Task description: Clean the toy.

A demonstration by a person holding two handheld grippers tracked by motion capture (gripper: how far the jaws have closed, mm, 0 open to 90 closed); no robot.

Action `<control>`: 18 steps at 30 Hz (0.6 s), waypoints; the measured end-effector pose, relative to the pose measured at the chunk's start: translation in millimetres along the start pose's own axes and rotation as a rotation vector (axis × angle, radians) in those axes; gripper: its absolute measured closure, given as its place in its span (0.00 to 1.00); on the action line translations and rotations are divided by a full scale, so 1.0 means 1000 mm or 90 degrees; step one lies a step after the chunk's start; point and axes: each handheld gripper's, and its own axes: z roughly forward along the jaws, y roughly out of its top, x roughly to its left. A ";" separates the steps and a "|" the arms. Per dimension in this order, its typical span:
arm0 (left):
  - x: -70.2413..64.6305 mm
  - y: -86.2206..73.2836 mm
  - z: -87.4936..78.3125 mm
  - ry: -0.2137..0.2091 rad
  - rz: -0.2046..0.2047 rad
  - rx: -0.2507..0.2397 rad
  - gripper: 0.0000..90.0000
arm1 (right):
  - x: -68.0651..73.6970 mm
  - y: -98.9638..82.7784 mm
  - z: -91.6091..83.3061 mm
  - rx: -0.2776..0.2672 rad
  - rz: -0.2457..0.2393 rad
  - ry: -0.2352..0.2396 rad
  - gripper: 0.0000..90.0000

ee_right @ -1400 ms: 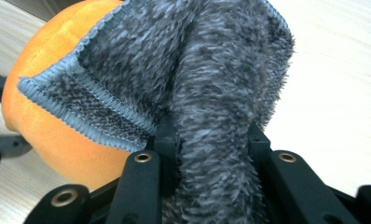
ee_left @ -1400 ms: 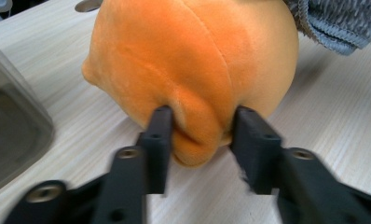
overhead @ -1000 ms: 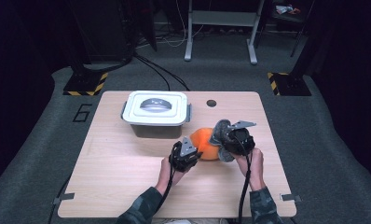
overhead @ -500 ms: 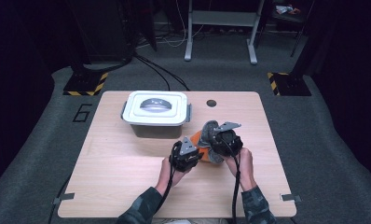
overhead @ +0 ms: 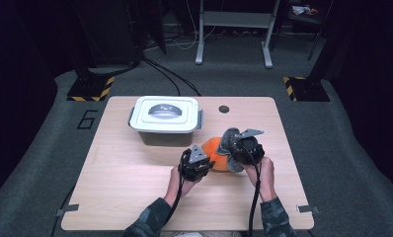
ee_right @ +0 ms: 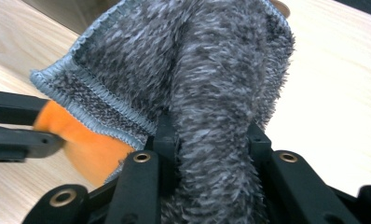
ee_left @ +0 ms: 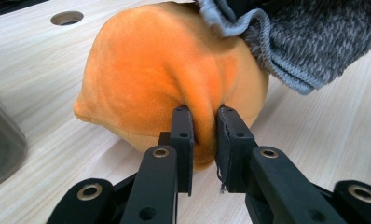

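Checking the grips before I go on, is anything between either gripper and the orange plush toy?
Left gripper pinches the orange plush toy directly. Right gripper is clamped on the grey fuzzy cloth draped over the toy.

Left gripper (ee_left: 204,135) pinching orange plush (ee_left: 165,70), grey cloth (ee_left: 309,37) above

Orange plush toy (overhead: 215,153) half hidden under grey cloth (overhead: 230,139) and both grippers, lidded container (ee_left: 2,135) cropped at left edge

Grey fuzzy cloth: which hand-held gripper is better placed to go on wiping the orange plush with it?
Right. The right hand-held gripper already clamps the grey fuzzy cloth against the orange plush, while the left hand-held gripper pinches the plush, steadying it.
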 end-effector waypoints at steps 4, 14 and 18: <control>0.001 -0.001 0.000 0.003 -0.002 -0.001 0.87 | -0.007 -0.004 0.002 0.006 0.008 -0.007 0.73; 0.002 -0.002 0.001 0.005 -0.002 0.001 0.86 | -0.024 -0.017 0.011 0.033 0.039 -0.026 0.73; 0.002 -0.002 0.001 0.007 -0.003 0.002 0.86 | -0.031 -0.023 0.018 0.051 0.049 -0.033 0.73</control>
